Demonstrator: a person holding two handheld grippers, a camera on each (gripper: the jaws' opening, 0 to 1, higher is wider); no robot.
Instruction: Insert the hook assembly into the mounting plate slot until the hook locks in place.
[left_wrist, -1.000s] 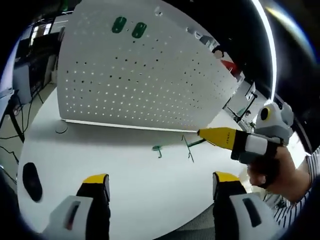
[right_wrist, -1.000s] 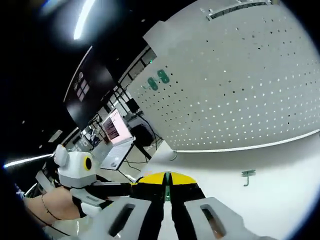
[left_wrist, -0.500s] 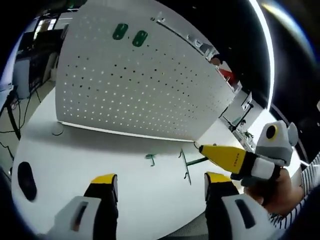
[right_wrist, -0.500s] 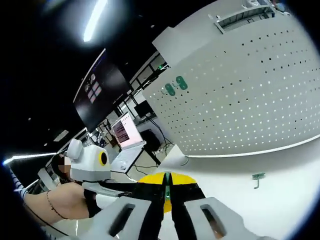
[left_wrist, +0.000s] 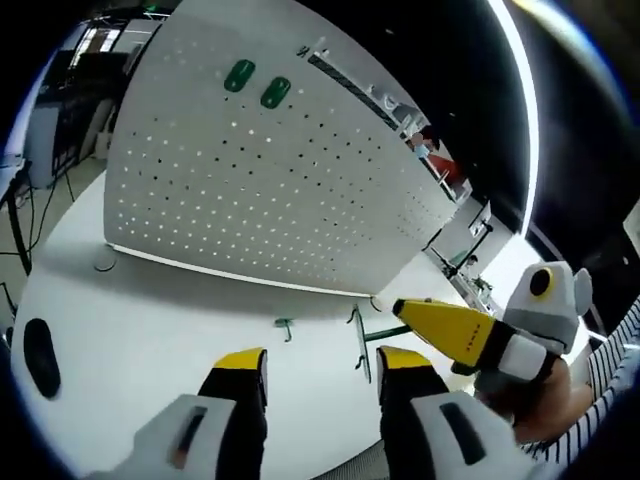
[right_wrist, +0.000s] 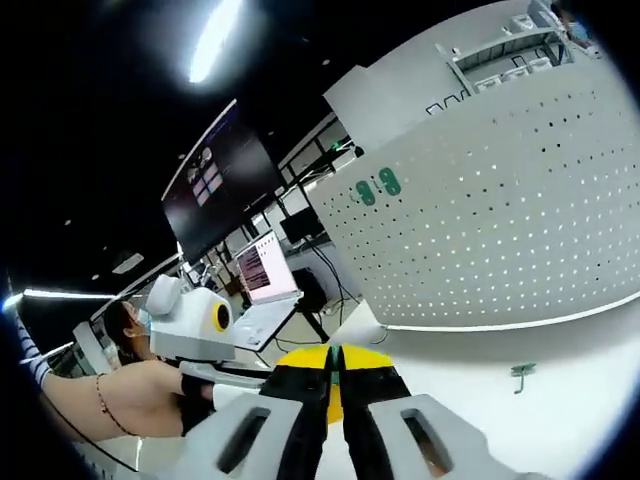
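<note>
Pegboard (left_wrist: 270, 190) (white, perforated, two green tabs near its top) is seen standing upright well beyond the fingers of the left gripper (left_wrist: 318, 375), whose jaws are held apart with nothing between them. A small green hook (left_wrist: 285, 327) and a longer green hook (left_wrist: 358, 345) are seen lying on the white table (left_wrist: 150, 320) just ahead of those fingertips. The right gripper (right_wrist: 335, 362) is pressed shut; whether anything is pinched cannot be told. It is also seen just right of the left fingers

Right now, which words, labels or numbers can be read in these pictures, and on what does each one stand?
None can be read.
Laptop: its screen shows lines of content, too blurred to read.
Wall screen: small tiles, too small to read.
Pegboard: no print, two green ovals only.
</note>
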